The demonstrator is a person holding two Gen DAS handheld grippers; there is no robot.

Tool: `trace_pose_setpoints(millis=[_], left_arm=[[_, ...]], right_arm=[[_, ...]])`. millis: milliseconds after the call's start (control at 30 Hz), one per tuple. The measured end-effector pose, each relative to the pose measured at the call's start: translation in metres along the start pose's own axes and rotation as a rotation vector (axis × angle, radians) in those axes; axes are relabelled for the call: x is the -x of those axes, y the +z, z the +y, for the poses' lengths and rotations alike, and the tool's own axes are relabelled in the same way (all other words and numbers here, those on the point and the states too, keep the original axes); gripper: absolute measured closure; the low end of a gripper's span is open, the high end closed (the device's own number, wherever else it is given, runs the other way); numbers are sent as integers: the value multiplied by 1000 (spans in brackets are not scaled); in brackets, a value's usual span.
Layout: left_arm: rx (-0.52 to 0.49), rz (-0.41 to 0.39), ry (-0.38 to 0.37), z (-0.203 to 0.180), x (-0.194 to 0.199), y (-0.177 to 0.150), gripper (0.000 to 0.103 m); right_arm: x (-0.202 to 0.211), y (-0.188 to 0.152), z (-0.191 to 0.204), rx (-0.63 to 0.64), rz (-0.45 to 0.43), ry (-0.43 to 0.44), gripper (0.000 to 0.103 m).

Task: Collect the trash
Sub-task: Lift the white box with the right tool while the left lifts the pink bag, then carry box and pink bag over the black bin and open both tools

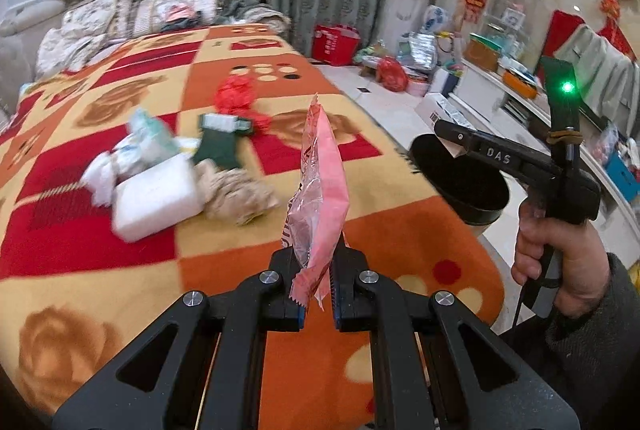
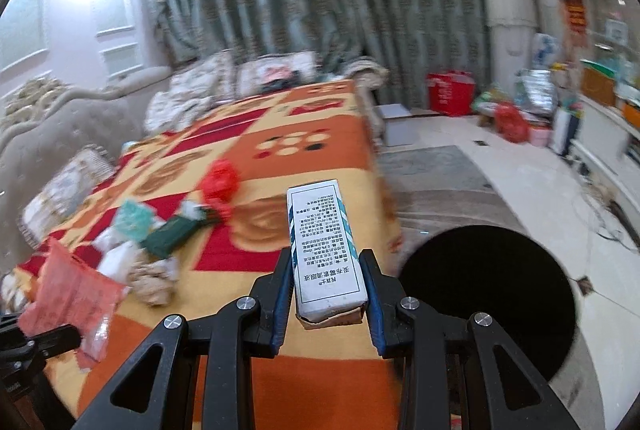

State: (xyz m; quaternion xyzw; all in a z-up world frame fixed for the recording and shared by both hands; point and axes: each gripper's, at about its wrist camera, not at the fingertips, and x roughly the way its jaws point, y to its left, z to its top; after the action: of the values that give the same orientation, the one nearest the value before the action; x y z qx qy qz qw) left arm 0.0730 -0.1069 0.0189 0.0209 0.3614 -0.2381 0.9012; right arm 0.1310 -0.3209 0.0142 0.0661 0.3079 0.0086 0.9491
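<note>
A pink plastic wrapper (image 1: 318,185) is pinched upright in the left tool (image 1: 318,294), above the bed's orange-and-red blanket (image 1: 248,250). A small white medicine box (image 2: 326,248) is clamped in the right tool (image 2: 326,296), near the round black bin (image 2: 486,296) beside the bed. More trash is left on the blanket: a white foam block (image 1: 154,195), crumpled paper (image 1: 236,193), a green packet (image 1: 220,145) and a red bag (image 1: 236,95).

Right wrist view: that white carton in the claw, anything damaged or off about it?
Yes. The white carton, held in the right claw, has its near end torn open, with ragged brown cardboard showing. The printed face looks intact. It sits slightly tilted between the fingers. The black bin is just right of it.
</note>
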Motion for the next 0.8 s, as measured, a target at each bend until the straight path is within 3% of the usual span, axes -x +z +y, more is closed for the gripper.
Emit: trace_pose_setpoints(millis=[233, 367, 500, 800], left_arm=[[-93, 17, -108, -46, -41, 40, 96], [-116, 51, -184, -76, -73, 63, 96], [-173, 101, -211, -110, -115, 79, 96], [-178, 180, -209, -144, -181, 90, 95]], right_arm=[[1, -1, -61, -107, 39, -156, 72], [3, -2, -92, -165, 50, -176, 72], [-2, -5, -117, -206, 80, -191, 72], [-11, -2, -151, -298, 110, -171, 71]])
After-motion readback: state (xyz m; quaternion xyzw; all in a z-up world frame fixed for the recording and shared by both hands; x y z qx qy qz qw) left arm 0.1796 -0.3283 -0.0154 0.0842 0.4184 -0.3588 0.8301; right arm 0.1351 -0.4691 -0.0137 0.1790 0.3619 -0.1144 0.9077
